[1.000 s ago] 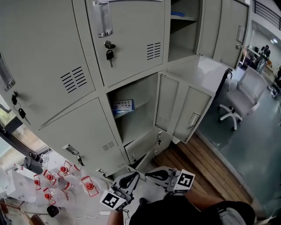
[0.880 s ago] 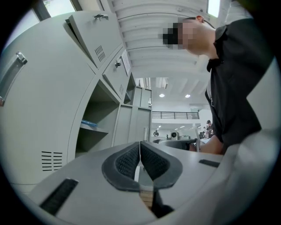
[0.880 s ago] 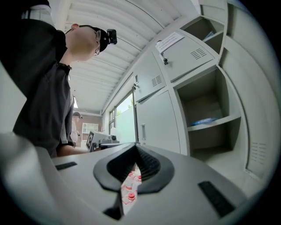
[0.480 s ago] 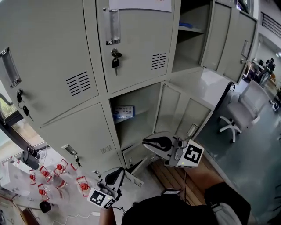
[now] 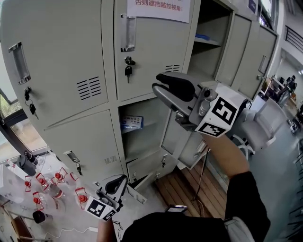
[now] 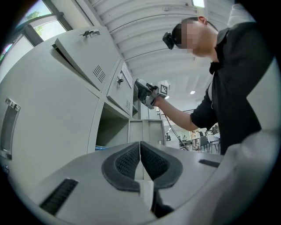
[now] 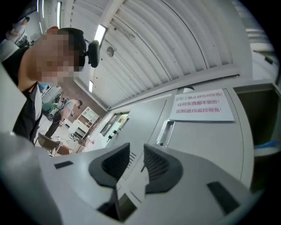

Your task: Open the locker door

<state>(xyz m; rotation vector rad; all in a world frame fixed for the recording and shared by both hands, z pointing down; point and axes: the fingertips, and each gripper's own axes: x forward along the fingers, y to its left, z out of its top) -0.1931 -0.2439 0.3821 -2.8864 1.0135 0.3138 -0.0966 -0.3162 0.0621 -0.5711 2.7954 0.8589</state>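
Head view looks down on lockers point(image 5: 61, 71) — both gripper views see them from below.

The lockers point(image 5: 57, 123) are smooth painted sheet metal, satin grey. Door pulls point(image 5: 128, 33) look like shiny bare metal, the notice point(image 5: 158, 8) is plain paper, floor planks point(image 5: 182, 189) are wood.

1. The closed locker door point(image 5: 147, 56) sits in the middle column of the locker bank point(image 5: 108, 71). A notice point(image 5: 158, 6) is on its upper part, and a key point(image 5: 128, 71) hangs in its lock (below the handle point(image 5: 128, 33)).
2. Directly below is an open compartment point(image 5: 142, 142) with a box point(image 5: 131, 122) on its shelf. Its swung door point(image 5: 177, 144) hangs out to the right.
3. To the right is an upper open compartment point(image 5: 210, 56).
4. To the left, keys point(image 5: 31, 108) hang on the left door point(image 5: 57, 47).
5. Bottles point(image 5: 45, 184) cluster on the floor before the bank's left foot.
6. An office chair point(image 5: 267, 125) stands right of the swung door.
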